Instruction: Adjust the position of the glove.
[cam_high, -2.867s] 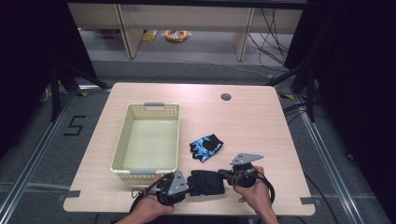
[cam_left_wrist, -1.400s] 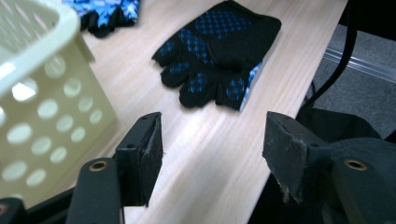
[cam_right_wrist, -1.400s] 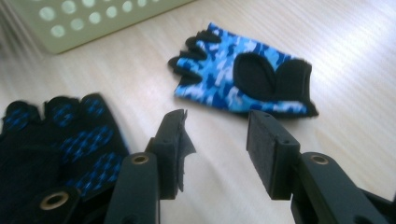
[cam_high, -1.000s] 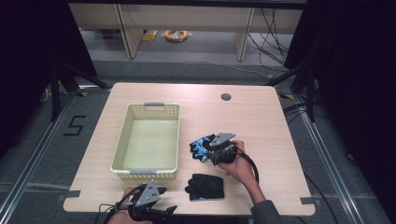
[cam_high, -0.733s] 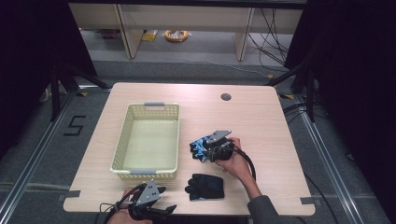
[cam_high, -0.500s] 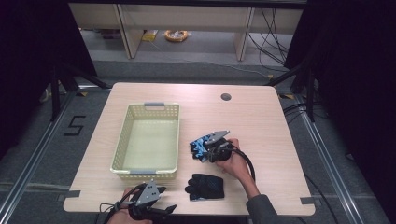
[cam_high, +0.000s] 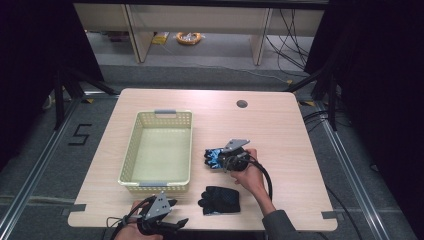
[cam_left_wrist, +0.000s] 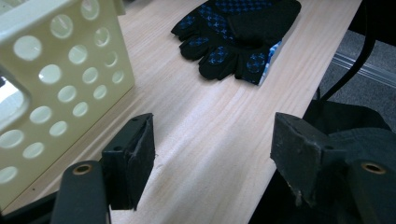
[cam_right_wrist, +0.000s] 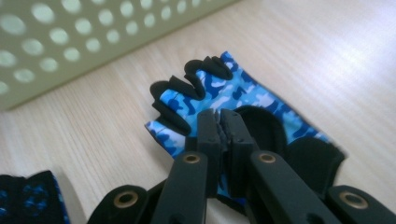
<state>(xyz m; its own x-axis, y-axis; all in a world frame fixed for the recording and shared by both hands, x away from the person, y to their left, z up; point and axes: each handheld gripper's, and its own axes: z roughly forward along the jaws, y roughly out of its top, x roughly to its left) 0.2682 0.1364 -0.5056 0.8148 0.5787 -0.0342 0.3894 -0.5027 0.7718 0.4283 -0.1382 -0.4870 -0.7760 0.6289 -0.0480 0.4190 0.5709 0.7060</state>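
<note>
A blue camouflage fingerless glove (cam_high: 212, 156) (cam_right_wrist: 233, 95) lies on the table just right of the basket. My right gripper (cam_high: 226, 160) (cam_right_wrist: 219, 122) is shut on a fold of it near the palm. A black glove with blue dots (cam_high: 220, 200) (cam_left_wrist: 238, 32) lies flat near the front edge. My left gripper (cam_high: 172, 223) (cam_left_wrist: 212, 144) stands open at the table's front edge, left of the black glove, with only bare wood between its jaws.
A cream perforated basket (cam_high: 130, 155) (cam_left_wrist: 60, 70) (cam_right_wrist: 93, 37) stands left of centre. A round cable hole (cam_high: 242, 104) sits at the back right of the table. The right gripper's cable (cam_high: 266, 175) loops beside the person's hand.
Both grippers have left the black glove. The left one has drawn back to the front edge; the right one has moved up to the blue glove and closed on it.
</note>
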